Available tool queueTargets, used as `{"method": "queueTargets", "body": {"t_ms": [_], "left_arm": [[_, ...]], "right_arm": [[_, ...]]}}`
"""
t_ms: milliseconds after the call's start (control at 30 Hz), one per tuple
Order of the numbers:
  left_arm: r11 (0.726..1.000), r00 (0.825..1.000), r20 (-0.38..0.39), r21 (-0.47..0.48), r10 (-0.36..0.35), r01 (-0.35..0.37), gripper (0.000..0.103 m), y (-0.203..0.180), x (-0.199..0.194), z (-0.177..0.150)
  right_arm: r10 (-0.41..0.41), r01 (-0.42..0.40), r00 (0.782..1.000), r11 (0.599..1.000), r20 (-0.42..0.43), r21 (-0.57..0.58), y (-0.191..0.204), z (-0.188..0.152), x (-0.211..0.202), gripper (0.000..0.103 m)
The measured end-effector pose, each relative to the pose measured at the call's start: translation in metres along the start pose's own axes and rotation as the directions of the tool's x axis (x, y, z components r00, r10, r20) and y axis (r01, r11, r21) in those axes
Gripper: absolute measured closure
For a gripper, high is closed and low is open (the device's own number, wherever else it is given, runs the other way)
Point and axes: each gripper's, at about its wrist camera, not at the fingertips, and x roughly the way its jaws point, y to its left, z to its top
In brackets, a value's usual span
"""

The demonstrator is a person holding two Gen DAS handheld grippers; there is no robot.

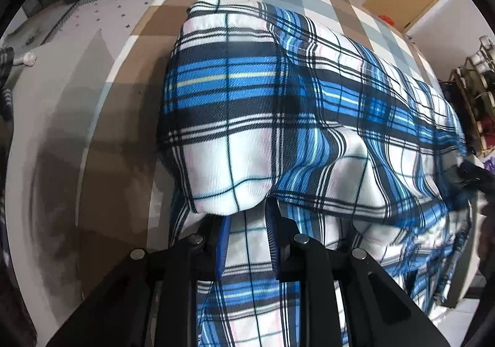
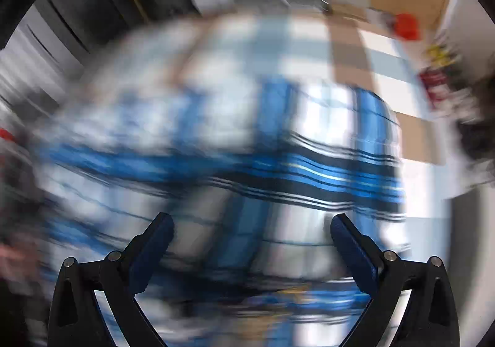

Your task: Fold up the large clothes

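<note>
Here the left gripper pinches a fold of the plaid flannel shirt, heaped ahead on the checked table; right gripper gapes empty above it (blurred, probably nearer its right edge).

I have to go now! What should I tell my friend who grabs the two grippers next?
Left gripper: fingers shut on a fold of the plaid shirt.
Right gripper: fingers wide open over the shirt, holding nothing.
The shirt lies bunched on the checked table cover, one layer flipped over.
Done: a first fold has begun.
Left: lay the held fold flat, smooth it, finish folding.
</note>
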Motion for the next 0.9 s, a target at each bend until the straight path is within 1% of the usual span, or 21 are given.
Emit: {"method": "queueTargets", "body": {"t_ms": [33, 67, 100, 133, 200, 233, 300, 333, 400, 467, 500, 567, 633, 667, 700, 733, 767, 800, 833, 867, 900], "left_arm": [[1.000, 1.000, 0.005, -0.003, 0.000, 0.000, 0.086, 0.001, -0.004, 0.000], [1.000, 1.000, 0.018, -0.007, -0.012, 0.012, 0.086, 0.003, -0.011, -0.001], [1.000, 0.999, 0.028, -0.009, -0.028, 0.028, 0.086, 0.003, -0.018, -0.001], [0.999, 0.998, 0.048, -0.007, -0.050, 0.050, 0.086, 0.001, -0.031, -0.001], [0.995, 0.992, 0.086, 0.016, -0.095, 0.094, 0.086, -0.006, -0.053, 0.002], [0.993, 0.988, 0.103, 0.035, -0.116, 0.113, 0.086, -0.012, -0.065, 0.003], [0.986, 0.983, 0.115, 0.093, -0.146, 0.136, 0.086, -0.029, -0.082, 0.006], [0.982, 0.982, 0.109, 0.129, -0.152, 0.137, 0.085, -0.040, -0.087, 0.009], [0.977, 0.982, 0.121, 0.178, -0.143, 0.120, 0.085, -0.056, -0.093, 0.012], [0.971, 0.979, 0.142, 0.209, -0.144, 0.113, 0.085, -0.073, -0.099, 0.011], [0.969, 0.976, 0.154, 0.216, -0.155, 0.120, 0.085, -0.075, -0.101, 0.014], [0.965, 0.969, 0.164, 0.219, -0.183, 0.145, 0.085, -0.077, -0.106, 0.017], [0.970, 0.965, 0.217, 0.221, -0.145, 0.097, 0.085, -0.072, -0.116, 0.024], [0.974, 0.953, 0.272, 0.215, -0.130, 0.071, 0.085, -0.068, -0.128, 0.026], [0.974, 0.939, 0.311, 0.211, -0.146, 0.081, 0.085, -0.065, -0.134, 0.026], [0.972, 0.931, 0.327, 0.213, -0.162, 0.094, 0.084, -0.064, -0.138, 0.026], [0.970, 0.933, 0.315, 0.219, -0.171, 0.103, 0.075, -0.064, -0.136, 0.027], [0.964, 0.943, 0.266, 0.227, -0.201, 0.142, 0.064, -0.064, -0.127, 0.030], [0.958, 0.944, 0.234, 0.224, -0.233, 0.181, 0.062, -0.065, -0.119, 0.032], [0.949, 0.946, 0.182, 0.218, -0.270, 0.229, 0.062, -0.066, -0.103, 0.034], [0.945, 0.952, 0.121, 0.209, -0.280, 0.251, 0.062, -0.066, -0.084, 0.037]], "right_arm": [[-0.093, 0.090, 0.994, 0.994, -0.053, -0.065, 0.003, -0.005, 0.016, 0.002], [-0.129, 0.122, 0.989, 0.987, -0.071, -0.100, 0.004, -0.011, 0.022, 0.002], [-0.140, 0.130, 0.987, 0.984, -0.080, -0.121, 0.003, -0.017, 0.025, 0.003], [-0.131, 0.123, 0.989, 0.986, -0.066, -0.113, 0.001, -0.020, 0.022, 0.002], [-0.124, 0.112, 0.988, 0.986, -0.092, -0.127, -0.001, -0.023, 0.020, 0.002], [-0.121, 0.107, 0.988, 0.984, -0.099, -0.143, -0.003, -0.026, 0.017, 0.002], [-0.121, 0.107, 0.989, 0.982, -0.082, -0.154, -0.006, -0.025, 0.002, 0.002], [-0.111, 0.103, 0.993, 0.984, -0.049, -0.149, -0.007, -0.021, -0.012, 0.002], [-0.042, 0.046, 0.999, 0.991, 0.033, -0.128, -0.005, -0.009, -0.037, 0.001], [0.039, -0.027, 0.993, 0.993, 0.109, -0.111, 0.005, 0.005, -0.054, 0.001], [0.060, -0.046, 0.990, 0.993, 0.124, -0.108, 0.009, 0.008, -0.059, 0.001], [0.111, -0.094, 0.986, 0.986, 0.121, -0.137, 0.028, 0.017, -0.061, 0.001], [0.109, -0.089, 0.988, 0.983, 0.114, -0.163, 0.044, 0.023, -0.054, 0.001], [0.104, -0.086, 0.990, 0.981, 0.099, -0.174, 0.053, 0.021, -0.048, 0.001], [0.096, -0.081, 0.993, 0.980, 0.074, -0.183, 0.064, 0.024, -0.036, 0.001], [0.083, -0.071, 0.995, 0.980, 0.054, -0.187, 0.067, 0.024, -0.025, 0.001], [0.068, -0.059, 0.997, 0.980, 0.037, -0.192, 0.072, 0.024, -0.017, 0.001], [0.055, -0.051, 0.998, 0.980, 0.016, -0.194, 0.074, 0.023, -0.005, 0.001], [0.050, -0.050, 0.999, 0.981, -0.005, -0.187, 0.074, 0.021, 0.006, 0.001], [0.050, -0.055, 0.998, 0.983, -0.030, -0.174, 0.074, 0.017, 0.016, 0.001], [0.044, -0.053, 0.997, 0.985, -0.056, -0.164, 0.069, 0.014, 0.026, 0.001]]}}
